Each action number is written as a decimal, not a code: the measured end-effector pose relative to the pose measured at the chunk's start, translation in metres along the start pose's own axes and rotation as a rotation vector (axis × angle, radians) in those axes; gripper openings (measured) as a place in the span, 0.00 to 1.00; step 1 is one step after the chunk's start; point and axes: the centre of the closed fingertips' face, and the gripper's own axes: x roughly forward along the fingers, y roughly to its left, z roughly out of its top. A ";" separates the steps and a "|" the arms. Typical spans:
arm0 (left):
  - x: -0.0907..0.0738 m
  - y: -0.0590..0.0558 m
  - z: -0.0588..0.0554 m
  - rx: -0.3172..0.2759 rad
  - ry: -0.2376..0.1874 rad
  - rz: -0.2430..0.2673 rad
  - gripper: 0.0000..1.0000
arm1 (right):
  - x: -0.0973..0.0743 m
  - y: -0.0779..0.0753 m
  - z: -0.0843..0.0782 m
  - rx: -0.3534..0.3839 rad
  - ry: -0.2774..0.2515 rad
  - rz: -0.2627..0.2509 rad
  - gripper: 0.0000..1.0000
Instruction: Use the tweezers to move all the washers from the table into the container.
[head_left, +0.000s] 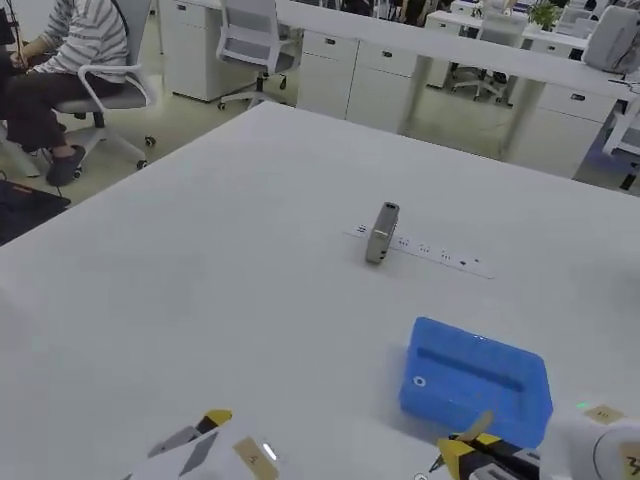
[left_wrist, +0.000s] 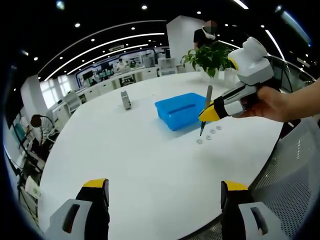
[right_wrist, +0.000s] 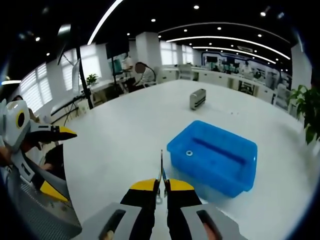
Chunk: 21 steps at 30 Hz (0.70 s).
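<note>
A blue container (head_left: 475, 385) stands on the white table (head_left: 250, 300), with one washer (head_left: 419, 381) lying inside it. Several washers (left_wrist: 208, 137) lie in a short row on the table beside the container (left_wrist: 180, 110). My right gripper (right_wrist: 161, 187) is shut on the tweezers (right_wrist: 161, 167), which point toward the container (right_wrist: 215, 157). In the left gripper view the tweezers' tip (left_wrist: 201, 132) hovers just above the washers. My left gripper (left_wrist: 162, 192) is open with nothing in it, well back from the washers near the table's front edge (head_left: 215, 425).
A small grey block (head_left: 382, 232) stands on a power strip (head_left: 430, 250) set in the table behind the container. Desks and office chairs (head_left: 250, 45) fill the room beyond, and a person (head_left: 60, 60) sits at far left.
</note>
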 end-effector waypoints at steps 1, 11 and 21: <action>0.000 0.000 0.000 0.000 0.001 0.000 0.95 | 0.001 0.000 -0.001 0.007 0.001 0.001 0.03; 0.001 -0.001 -0.002 0.005 0.011 -0.002 0.95 | 0.010 0.000 -0.013 -0.006 0.040 0.000 0.03; 0.001 -0.002 -0.004 0.012 0.022 -0.009 0.94 | 0.009 0.003 -0.014 -0.053 0.013 -0.002 0.03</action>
